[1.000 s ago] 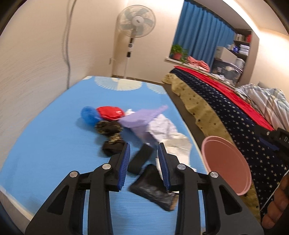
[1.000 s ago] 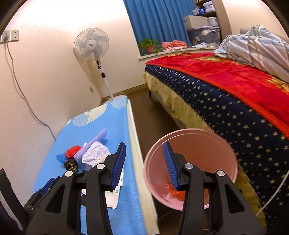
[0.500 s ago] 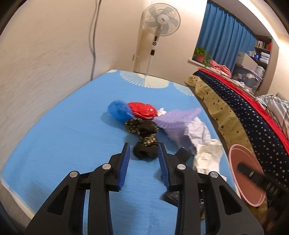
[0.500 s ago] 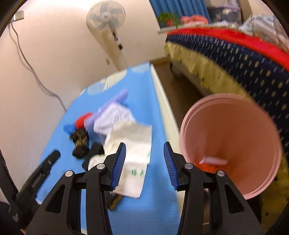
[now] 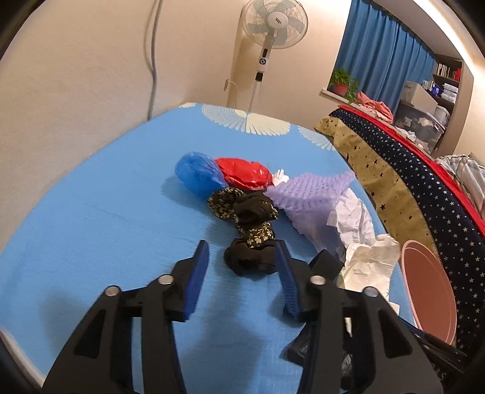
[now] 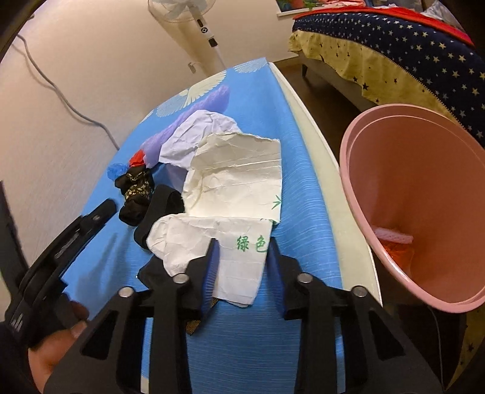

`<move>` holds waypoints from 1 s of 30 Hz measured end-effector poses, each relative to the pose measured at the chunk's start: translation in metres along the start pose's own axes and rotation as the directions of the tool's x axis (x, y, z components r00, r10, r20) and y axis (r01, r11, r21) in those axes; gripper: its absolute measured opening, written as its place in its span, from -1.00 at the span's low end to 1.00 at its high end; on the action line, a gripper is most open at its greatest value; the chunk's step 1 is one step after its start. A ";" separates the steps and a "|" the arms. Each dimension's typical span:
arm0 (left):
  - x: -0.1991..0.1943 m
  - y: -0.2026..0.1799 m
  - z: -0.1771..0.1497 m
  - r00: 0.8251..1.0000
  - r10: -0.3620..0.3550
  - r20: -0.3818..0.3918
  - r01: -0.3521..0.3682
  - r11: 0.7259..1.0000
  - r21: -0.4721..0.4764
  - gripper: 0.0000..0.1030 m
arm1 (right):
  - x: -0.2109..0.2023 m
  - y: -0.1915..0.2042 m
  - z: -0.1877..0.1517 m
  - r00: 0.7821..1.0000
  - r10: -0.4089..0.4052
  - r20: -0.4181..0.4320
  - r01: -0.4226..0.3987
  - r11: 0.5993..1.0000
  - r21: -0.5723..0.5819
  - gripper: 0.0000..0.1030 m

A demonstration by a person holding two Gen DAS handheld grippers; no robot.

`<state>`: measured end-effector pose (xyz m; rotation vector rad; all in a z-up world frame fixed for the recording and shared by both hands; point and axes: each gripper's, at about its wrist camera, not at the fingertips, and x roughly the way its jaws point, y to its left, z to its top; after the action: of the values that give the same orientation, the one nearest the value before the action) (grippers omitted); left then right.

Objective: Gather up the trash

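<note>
A: Closing now, the right gripper (image 6: 242, 253) has the white paper (image 6: 239, 266) between its pads, but they are not squeezing it yet. Push low, so it grabs the paper and not the blue surface (image 6: 306, 212).

B: And the left gripper (image 5: 242, 269)?

A: It is opening, holding nothing. The black cloth (image 5: 250, 260) sits just ahead, between its tips. The pink bin (image 6: 421, 209) waits to the right.

A home bedroom. Bed (image 5: 424, 169) w/ star-print navy & red covers runs along one side; blue curtains (image 5: 385, 57) over a sill w/ potted plant (image 5: 342, 81); pedestal fan (image 5: 272, 27) by the wall; shelves (image 5: 445, 85) w/ boxes & books; blue bird-print mattress (image 5: 106, 212) strewn w/ wrappers, paper etc.
</note>
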<state>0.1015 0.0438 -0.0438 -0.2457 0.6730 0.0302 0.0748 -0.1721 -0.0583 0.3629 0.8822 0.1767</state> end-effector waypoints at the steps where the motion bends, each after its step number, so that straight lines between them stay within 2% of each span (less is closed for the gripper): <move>1: 0.002 0.000 0.001 1.000 0.000 -0.004 0.000 1.000 -0.002 -0.09 | 0.000 -0.001 0.001 1.000 0.004 0.003 -0.004 1.000 0.003 -0.62; 3: 0.004 -0.002 0.004 1.000 -0.013 0.006 0.013 1.000 -0.007 0.05 | -0.002 -0.001 0.002 1.000 0.016 0.009 -0.016 1.000 0.006 -0.74; 13: 0.021 -0.002 0.007 0.997 -0.023 -0.076 0.022 1.000 -0.019 0.04 | -0.021 0.012 0.010 0.996 0.029 0.079 -0.025 0.998 -0.059 -0.92; 14: 0.022 -0.001 0.007 0.996 -0.027 -0.081 0.025 0.999 -0.023 -0.01 | -0.023 0.014 0.011 0.996 0.031 0.085 -0.025 0.997 -0.066 -0.93; 17: 0.023 -0.001 0.005 0.994 -0.044 -0.099 0.042 0.999 -0.026 -0.34 | -0.028 0.017 0.013 0.995 0.038 0.097 -0.031 0.996 -0.079 -0.96; 21: 0.020 -0.001 0.002 0.993 -0.055 -0.103 0.052 0.998 -0.024 -0.67 | -0.039 0.023 0.014 0.992 0.038 0.121 -0.026 0.994 -0.106 -0.97; 27: 0.005 -0.002 0.001 0.994 -0.058 -0.088 0.057 0.998 -0.017 -0.85 | -0.058 0.028 0.018 0.986 0.036 0.165 -0.014 0.991 -0.132 -0.97; 30: -0.007 -0.004 0.001 0.995 -0.062 -0.076 0.062 0.998 -0.006 -0.86 | -0.068 0.031 0.019 0.982 0.031 0.186 -0.004 0.989 -0.145 -0.97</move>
<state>0.0972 0.0405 -0.0381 -0.2726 0.7413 -0.0377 0.0469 -0.1687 0.0133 0.2479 0.6754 0.2174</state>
